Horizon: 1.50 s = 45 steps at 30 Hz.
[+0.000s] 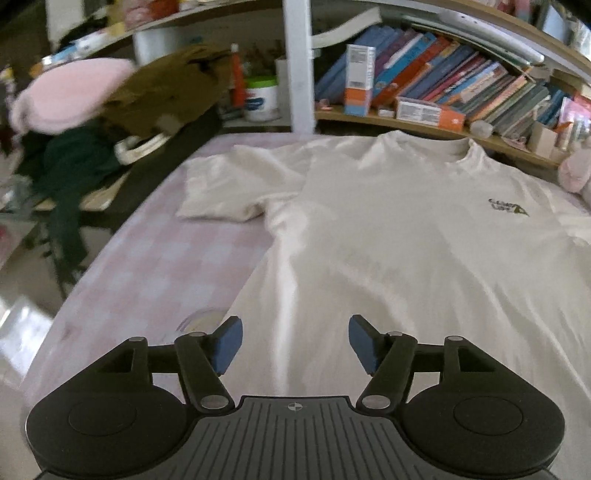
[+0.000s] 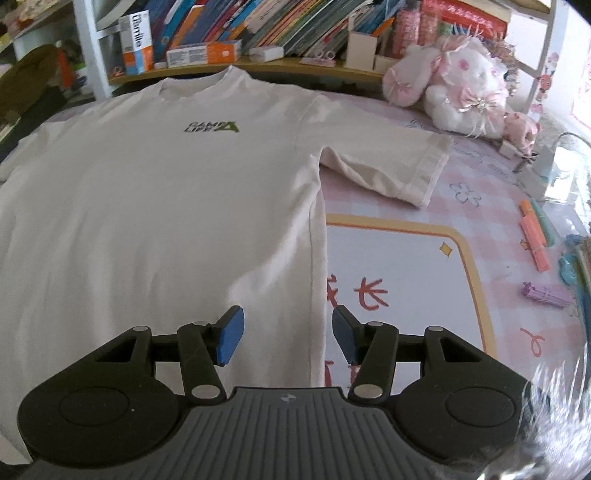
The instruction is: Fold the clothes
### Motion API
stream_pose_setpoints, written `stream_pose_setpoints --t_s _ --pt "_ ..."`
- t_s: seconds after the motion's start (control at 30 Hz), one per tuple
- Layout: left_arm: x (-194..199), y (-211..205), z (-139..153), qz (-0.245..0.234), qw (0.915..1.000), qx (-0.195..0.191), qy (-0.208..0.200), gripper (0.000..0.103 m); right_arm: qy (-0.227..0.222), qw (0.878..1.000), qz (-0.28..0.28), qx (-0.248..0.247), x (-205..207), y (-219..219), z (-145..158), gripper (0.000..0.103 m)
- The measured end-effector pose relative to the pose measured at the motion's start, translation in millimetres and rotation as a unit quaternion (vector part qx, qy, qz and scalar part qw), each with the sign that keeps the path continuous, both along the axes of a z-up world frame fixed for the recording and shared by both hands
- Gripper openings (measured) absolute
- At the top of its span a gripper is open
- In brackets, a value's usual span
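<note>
Ahead of both tongs, the white T-shirt (image 1: 406, 240) is lying flat and face up on the pink checked table (image 1: 147, 266), its collar pointing away from me toward the bookshelf (image 2: 258, 26) and its hem nearest to me. So its long axis is running straight out from me, and I am judging that the first fold is going to turn on the two side edges.

I am holding my left gripper (image 1: 294, 343) with its jaws spread wide and empty, hovering over the lower left part of the shirt, just inside that side edge. The left sleeve (image 1: 229, 184) is lying well ahead and off to the left.

I am holding my right gripper (image 2: 287, 334) wide apart too, gripping nothing, and it is straddling the right side seam, one pad over cloth and the other over the printed mat (image 2: 406, 295). The right sleeve (image 2: 388, 162) is lying ahead to the right, near the plush rabbit (image 2: 454, 77). My right gripper is looking nearer to an edge, so it seems better placed to pinch first.
</note>
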<state>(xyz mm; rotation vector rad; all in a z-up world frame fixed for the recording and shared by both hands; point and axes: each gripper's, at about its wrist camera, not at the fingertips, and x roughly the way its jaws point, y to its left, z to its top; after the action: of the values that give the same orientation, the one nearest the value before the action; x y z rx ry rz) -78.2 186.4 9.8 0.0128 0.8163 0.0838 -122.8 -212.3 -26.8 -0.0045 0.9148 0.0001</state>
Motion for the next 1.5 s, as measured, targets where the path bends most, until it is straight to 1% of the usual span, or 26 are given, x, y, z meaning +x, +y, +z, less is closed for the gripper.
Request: stream_pose_setpoints --t_s 0.07,0.13,0.23,0.3,0.37,0.47,0.57,0.67,0.87,1.0,1.03,1.1,1.13,1.17,1.2,1.27,1.3,1.33,1.37,1.43,1.47,1.5 --pt "-16.2 0.6 2.5 0.018 0.9998 0.000 0.002 0.071 0.004 1.000 0.011 0.002 -3.2 -3.1 -1.9 0.051" --pt "-27.2 2.7 2.2 0.029 0.9996 -0.001 0.003 0.073 0.007 1.000 0.018 0.004 -7.0 -4.3 -3.2 0.051" --pt "-39.1 7.8 -1.3 0.041 0.9991 -0.005 0.009 0.073 0.006 1.000 0.019 0.004 -13.2 -3.2 -2.6 0.051" --pt "-42.5 11.1 -2.7 0.037 0.9992 -0.012 0.008 0.073 -0.003 1.000 0.009 0.002 -18.7 -2.1 0.2 0.051" --pt "-43.9 14.3 -3.4 0.020 0.9998 -0.008 0.002 0.073 -0.011 1.000 -0.001 0.000 -24.7 -0.8 3.0 0.051" --pt "-46.2 19.6 -4.4 -0.005 1.0000 -0.003 -0.006 0.073 -0.020 0.999 -0.032 -0.008 -38.4 3.3 7.1 0.051" --pt "-53.8 35.1 -2.5 -0.006 0.9996 -0.023 -0.017 0.073 -0.016 0.998 -0.061 -0.007 -53.8 6.3 10.0 0.051" --pt "-63.1 47.6 -5.6 -0.003 0.9989 -0.044 -0.016 0.073 -0.011 0.997 -0.071 -0.022 -69.3 14.4 10.2 0.051" --pt "-81.9 62.3 -13.6 -0.029 0.9986 -0.044 -0.004 0.073 -0.006 0.995 -0.101 -0.020 -94.5 25.6 4.7 0.050" --pt "-82.7 69.2 -20.3 -0.036 0.9980 -0.053 -0.001 0.073 -0.002 0.993 -0.113 -0.020 -101.5 29.7 1.7 0.050" --pt "-80.7 69.6 -22.2 -0.033 0.9983 -0.049 0.001 0.073 -0.001 0.993 -0.117 -0.020 -102.7 29.9 1.4 0.050" --pt "-76.2 70.6 -26.0 -0.025 0.9988 -0.041 0.005 0.070 -0.002 0.992 -0.123 -0.019 -104.4 29.2 1.6 0.050" --pt "-73.9 71.6 -27.9 -0.021 0.9990 -0.038 0.006 0.064 -0.001 0.992 -0.125 -0.020 -104.8 28.8 1.6 0.050" --pt "-72.8 74.0 -29.8 -0.018 0.9990 -0.039 0.008 0.055 0.000 0.992 -0.128 -0.019 -105.1 28.3 1.4 0.049" --pt "-71.6 76.4 -31.8 -0.015 0.9990 -0.041 0.010 0.050 0.003 0.991 -0.129 -0.019 -105.3 27.8 0.5 0.049" --pt "-68.5 81.8 -38.8 -0.009 0.9984 -0.048 0.029 0.034 0.009 0.991 -0.132 -0.017 -105.6 26.8 -1.2 0.046" --pt "-68.2 84.0 -42.0 -0.006 0.9980 -0.052 0.036 0.031 0.011 0.991 -0.132 -0.015 -106.2 26.1 -2.1 0.043" --pt "-70.0 84.5 -42.0 -0.006 0.9982 -0.050 0.032 0.027 0.014 0.991 -0.133 -0.012 -106.7 25.3 -3.1 0.042" --pt "-70.8 83.8 -41.8 -0.008 0.9983 -0.046 0.034 0.019 0.016 0.991 -0.133 -0.010 -107.4 24.6 -3.8 0.039" --pt "-73.0 83.8 -41.9 -0.013 0.9981 -0.047 0.038 0.008 0.014 0.991 -0.131 -0.002 -108.8 23.4 -3.8 0.032" --pt "-74.7 84.4 -42.2 -0.014 0.9979 -0.051 0.038 0.004 0.014 0.992 -0.127 0.002 -108.9 23.0 -3.8 0.022" --pt "-76.5 84.9 -42.6 -0.015 0.9977 -0.054 0.039 0.004 0.013 0.992 -0.122 0.004 -108.7 22.7 -3.7 0.013"
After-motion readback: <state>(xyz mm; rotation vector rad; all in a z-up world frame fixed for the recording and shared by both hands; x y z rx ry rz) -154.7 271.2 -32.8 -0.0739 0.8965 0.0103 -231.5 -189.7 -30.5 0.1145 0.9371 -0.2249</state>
